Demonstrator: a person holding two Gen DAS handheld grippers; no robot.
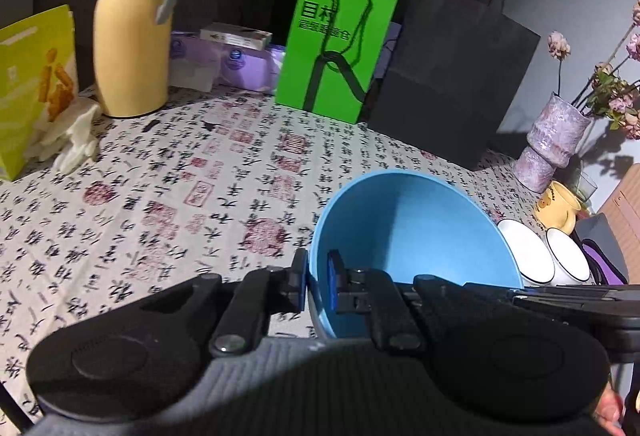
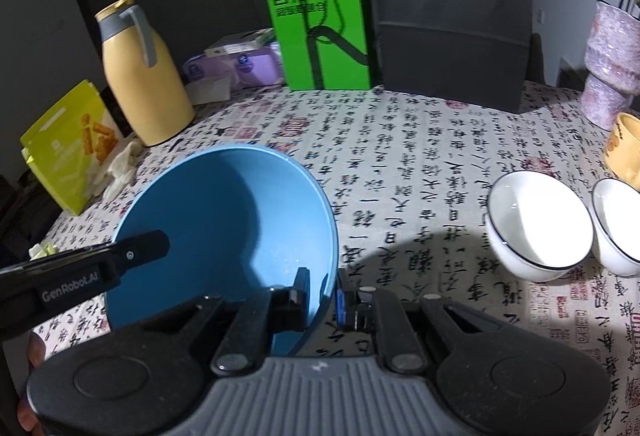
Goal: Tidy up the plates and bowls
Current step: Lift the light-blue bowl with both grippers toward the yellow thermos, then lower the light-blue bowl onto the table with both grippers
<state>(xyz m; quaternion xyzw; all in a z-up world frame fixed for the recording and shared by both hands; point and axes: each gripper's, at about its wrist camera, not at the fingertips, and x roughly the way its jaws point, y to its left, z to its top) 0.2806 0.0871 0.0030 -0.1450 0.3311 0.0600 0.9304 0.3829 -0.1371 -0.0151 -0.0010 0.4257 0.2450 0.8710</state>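
Left gripper (image 1: 319, 286) and right gripper (image 2: 323, 294) each clamp the blue bowl (image 2: 224, 232) rim between their fingers. Bowl is tilted above the worktop (image 2: 420, 156).

Blue bowl (image 2: 224, 228) rim between right gripper (image 2: 322, 300) jaws, white bowls (image 2: 538, 224) nearby.

The bowl (image 2: 224, 220) is plain sky blue inside and out; the two small bowls (image 2: 536, 224) are white with a thin dark line round the rim; the worktop (image 1: 160, 204) wears a cream cloth printed with black calligraphy and red seal stamps; the flask (image 1: 134, 36) is pale yellow with a grey collar and handle; the paper bag (image 2: 320, 24) is bright green with dark lettering, the one beside it (image 2: 452, 20) matt black; the vase (image 1: 554, 140) is mottled lilac; the mug (image 1: 558, 206) is yellow; each hand-held gripper (image 1: 318, 286) is black with blue pads.
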